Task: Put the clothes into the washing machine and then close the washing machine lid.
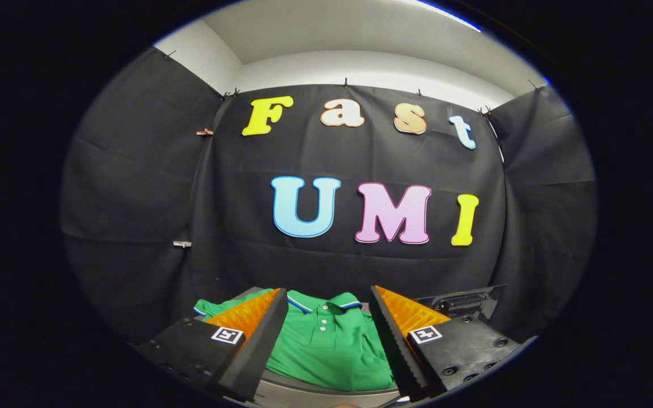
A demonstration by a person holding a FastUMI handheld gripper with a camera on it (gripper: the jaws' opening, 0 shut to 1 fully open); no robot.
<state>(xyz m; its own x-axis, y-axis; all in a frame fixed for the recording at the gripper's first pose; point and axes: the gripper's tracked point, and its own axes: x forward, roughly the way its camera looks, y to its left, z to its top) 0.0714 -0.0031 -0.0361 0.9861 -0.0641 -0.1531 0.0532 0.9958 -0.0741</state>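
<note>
A green polo shirt [326,345] with a blue-and-white trimmed collar and a buttoned placket lies folded on a grey surface [326,395], just ahead of and below my fingers. My gripper [329,294] is open, its two fingers standing wide apart on either side of the shirt's collar, touching nothing. A dark part with a handle-like bar [462,301] shows beyond the right finger; it looks like part of the washing machine, mostly hidden by the finger.
The booth's black cloth wall [247,238] stands close behind the shirt and wraps around both sides. Small clips [182,244] hold the cloth on the left.
</note>
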